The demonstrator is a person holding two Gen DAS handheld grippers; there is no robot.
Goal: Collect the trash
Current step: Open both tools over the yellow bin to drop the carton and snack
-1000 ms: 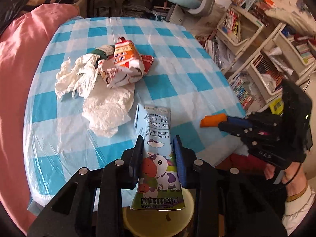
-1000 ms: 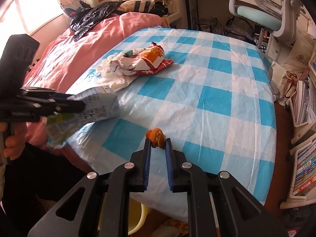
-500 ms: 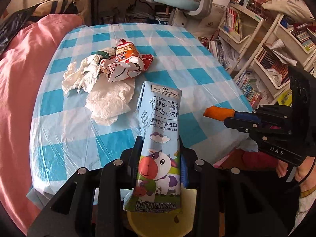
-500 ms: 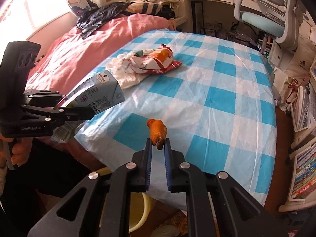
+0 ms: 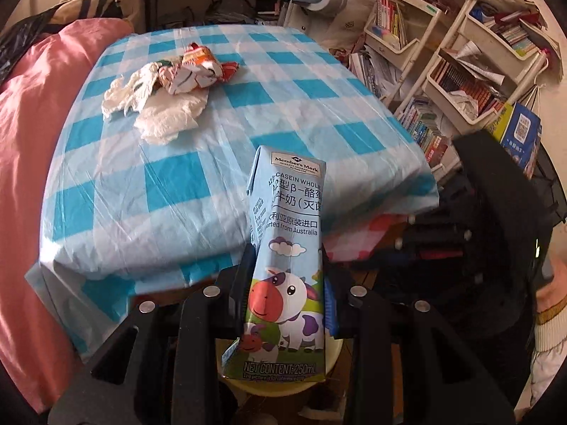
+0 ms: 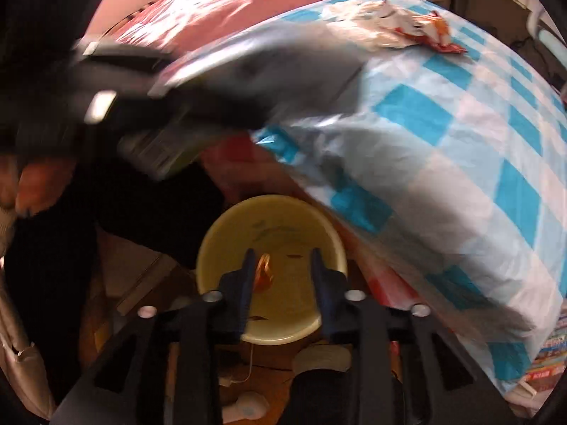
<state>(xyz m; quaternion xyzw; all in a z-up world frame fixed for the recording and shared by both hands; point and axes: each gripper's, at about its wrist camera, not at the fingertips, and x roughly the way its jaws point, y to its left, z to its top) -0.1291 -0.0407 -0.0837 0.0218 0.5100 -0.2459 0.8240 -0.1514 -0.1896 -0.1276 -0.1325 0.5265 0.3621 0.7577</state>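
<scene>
Left wrist view: my left hand-held gripper [image 5: 287, 294] clamps the milk carton [image 5: 286, 265] at the counter's [image 5: 198, 184] near edge. Right wrist view: my right hand-held gripper [image 6: 281, 279] has just been opening above the yellow bin [image 6: 212, 244]; the orange scrap [image 6: 264, 274] sits between its jaws by the left finger, unpinched.

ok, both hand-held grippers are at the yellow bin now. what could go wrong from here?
1. The right hand-held gripper has just been opening; the orange scrap sits against its left finger and may stick instead of dropping into the yellow bin.
2. The milk carton is tall, clamped low in the left hand-held gripper; released crooked, it could catch the rim.
3. The grippers are close together and could collide.
</scene>
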